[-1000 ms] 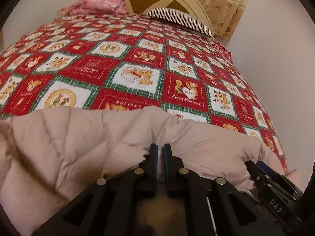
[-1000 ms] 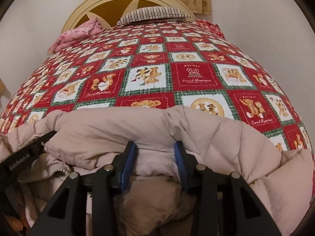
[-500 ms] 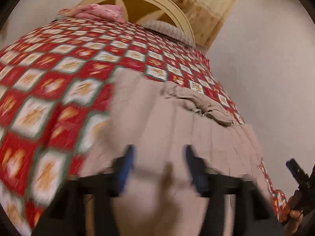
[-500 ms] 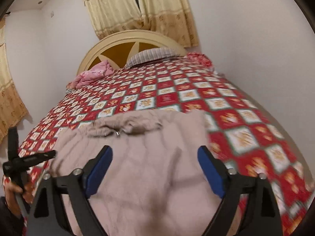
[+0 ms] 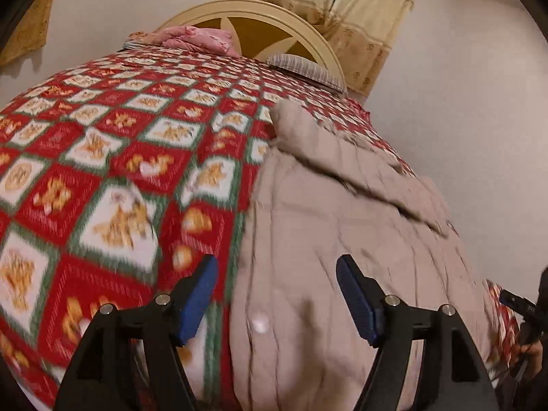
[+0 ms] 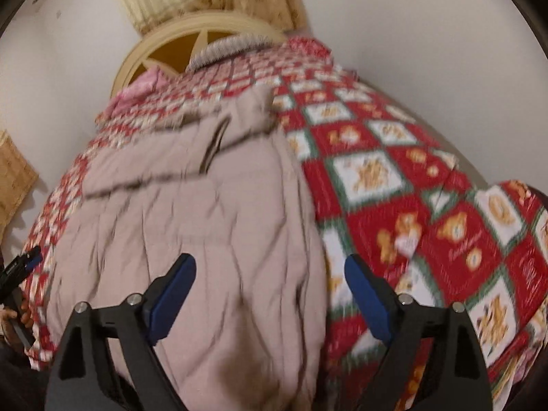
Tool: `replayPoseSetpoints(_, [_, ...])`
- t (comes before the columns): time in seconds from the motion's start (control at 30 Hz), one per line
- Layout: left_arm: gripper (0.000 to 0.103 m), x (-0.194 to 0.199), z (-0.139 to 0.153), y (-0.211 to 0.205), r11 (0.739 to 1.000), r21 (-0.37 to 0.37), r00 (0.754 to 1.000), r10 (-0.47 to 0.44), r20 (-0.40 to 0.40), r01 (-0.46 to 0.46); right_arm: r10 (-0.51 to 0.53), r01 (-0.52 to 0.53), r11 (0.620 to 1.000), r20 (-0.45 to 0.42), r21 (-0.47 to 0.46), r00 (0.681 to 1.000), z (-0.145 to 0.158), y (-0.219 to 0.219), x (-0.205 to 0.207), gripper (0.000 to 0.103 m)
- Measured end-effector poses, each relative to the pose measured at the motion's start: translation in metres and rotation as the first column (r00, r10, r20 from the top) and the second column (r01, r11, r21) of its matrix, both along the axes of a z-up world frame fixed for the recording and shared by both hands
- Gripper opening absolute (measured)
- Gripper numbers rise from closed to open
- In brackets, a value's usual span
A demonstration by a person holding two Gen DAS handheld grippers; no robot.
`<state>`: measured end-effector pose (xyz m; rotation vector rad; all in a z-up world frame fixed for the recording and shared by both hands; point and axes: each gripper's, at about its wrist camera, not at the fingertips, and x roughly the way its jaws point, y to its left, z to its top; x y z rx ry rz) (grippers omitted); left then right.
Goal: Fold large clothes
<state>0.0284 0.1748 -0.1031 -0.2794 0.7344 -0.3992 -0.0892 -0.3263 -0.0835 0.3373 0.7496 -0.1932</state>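
Quilt (image 5: 102, 178) under coat (image 5: 342, 239); pillow (image 5: 304, 68) far.

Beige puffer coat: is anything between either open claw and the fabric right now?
Nothing visible. The left claw and right claw both hang open directly over the beige puffer coat, which lies spread on the teddy-bear quilt.

Left claw (image 5: 276, 294): a second ago clamped on the bunched coat, now spread wide and holding nothing, straddling the coat's 9 o'clock edge.
Right claw (image 6: 270, 296): was pinching a fold, now wide apart over the coat's 3 o'clock edge.
Beige quilted coat (image 5: 342, 239): was heaped at the near edge of the bed, now spread flat toward 12 o'clock, collar farthest.
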Motion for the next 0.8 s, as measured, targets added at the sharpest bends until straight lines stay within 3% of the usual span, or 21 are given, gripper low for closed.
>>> replayPoseSetpoints(0.23, [0.072,-0.026,-0.029,-0.001,0.999,-0.029,0.995,-0.040,-0.096,0.038,0.021,-0.027,0.997,-0.097,-0.066,0.995,-0.038,0.015,-0.007,0.090])
replayPoseSetpoints(0.37, [0.074,-0.043,-0.034,0.003,0.997,-0.057,0.996,-0.054,-0.077,0.050,0.034,-0.035,0.999,-0.135,-0.005,0.990,-0.054,0.014,-0.007,0.089])
replayPoseSetpoints(0.4, [0.075,-0.046,-0.034,0.002,0.997,-0.056,0.995,-0.064,-0.072,0.060,0.050,-0.051,0.999,-0.141,-0.002,0.989,-0.053,0.016,-0.007,0.086])
replayPoseSetpoints(0.57, [0.076,-0.058,-0.036,-0.011,0.990,0.016,0.989,-0.142,-0.039,0.142,0.125,-0.130,0.991,-0.198,-0.012,0.972,-0.052,0.027,-0.014,0.050])
replayPoseSetpoints(0.67, [0.076,-0.059,-0.037,-0.012,0.987,0.027,0.987,-0.157,-0.036,0.158,0.133,-0.134,0.991,-0.202,0.008,0.970,-0.055,0.023,-0.015,0.048])
replayPoseSetpoints(0.73, [0.072,-0.058,-0.037,-0.010,0.986,0.006,0.985,-0.166,-0.048,0.167,0.124,-0.119,0.992,-0.188,0.038,0.974,-0.060,0.026,-0.016,0.052])
replayPoseSetpoints(0.77, [0.060,-0.057,-0.037,-0.008,0.985,-0.021,0.984,-0.171,-0.059,0.170,0.128,-0.120,0.991,-0.171,0.055,0.977,-0.062,0.025,-0.017,0.056])
replayPoseSetpoints(0.8, [0.041,-0.054,-0.038,-0.006,0.984,-0.053,0.982,-0.174,-0.074,0.171,0.131,-0.123,0.991,-0.163,0.061,0.978,-0.061,0.027,-0.016,0.058])
